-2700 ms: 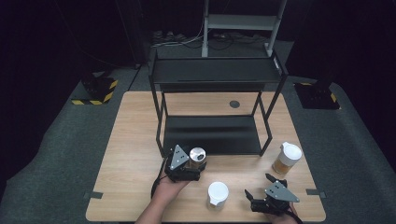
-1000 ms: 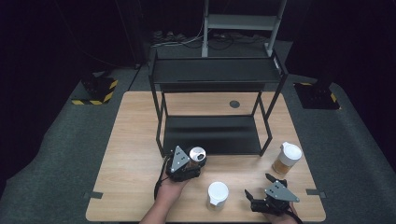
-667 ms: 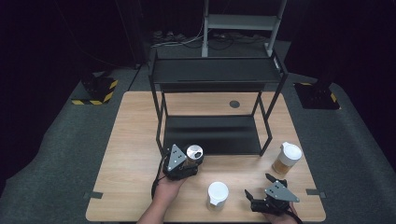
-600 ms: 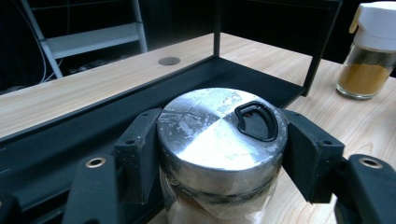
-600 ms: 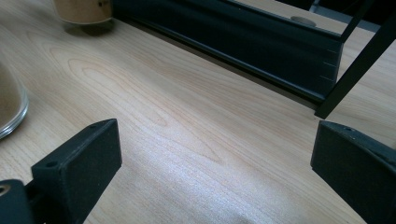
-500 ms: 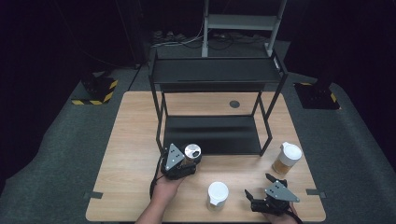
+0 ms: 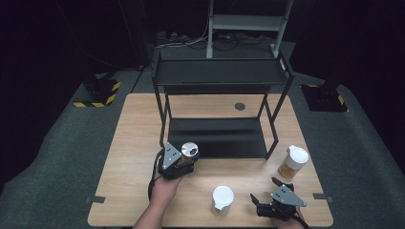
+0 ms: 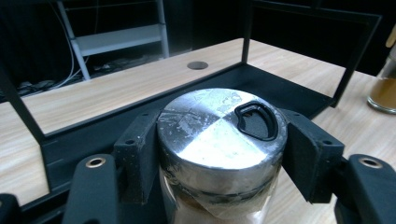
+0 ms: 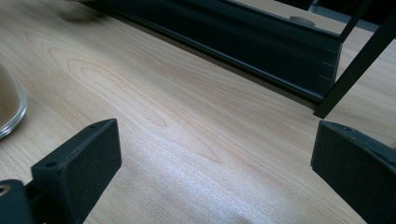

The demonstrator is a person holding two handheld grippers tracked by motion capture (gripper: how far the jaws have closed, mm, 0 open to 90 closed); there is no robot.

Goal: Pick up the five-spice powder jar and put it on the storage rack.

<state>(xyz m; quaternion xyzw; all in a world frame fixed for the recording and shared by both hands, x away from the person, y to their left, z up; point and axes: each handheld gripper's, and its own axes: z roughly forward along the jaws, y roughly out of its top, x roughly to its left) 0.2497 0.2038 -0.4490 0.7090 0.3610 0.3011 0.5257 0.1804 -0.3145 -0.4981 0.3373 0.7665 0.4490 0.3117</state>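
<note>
Left gripper (image 7: 184, 160): jaws clamped on a jar with a silver lid (image 8: 219, 133), one black pad pressed against each side of the lid's rim. The jar stood upright; the lid carried a black flip tab toward its far right edge, and brownish contents showed through the glass below. In the high view the jar (image 7: 189, 150) sat at the front left corner of the black shelf rack (image 7: 219, 76), just before the rack's lower shelf (image 7: 217, 138).

Right gripper (image 7: 267, 202): jaws wide apart, nothing between them, low over the bare wooden table (image 7: 138, 124) near its front right edge. The right gripper view looked along the tabletop (image 9: 187, 121) toward the rack's lower shelf edge and one upright leg.

White-lidded jar (image 7: 222, 198): upright on the table, between the two grippers, just left of the right gripper; touched by neither.

Second white-lidded jar, amber contents (image 7: 293, 162): upright on the table at the right, just outside the rack's front right leg, well apart from the left gripper.

Rack: two tiers, black metal, standing mid-table.
</note>
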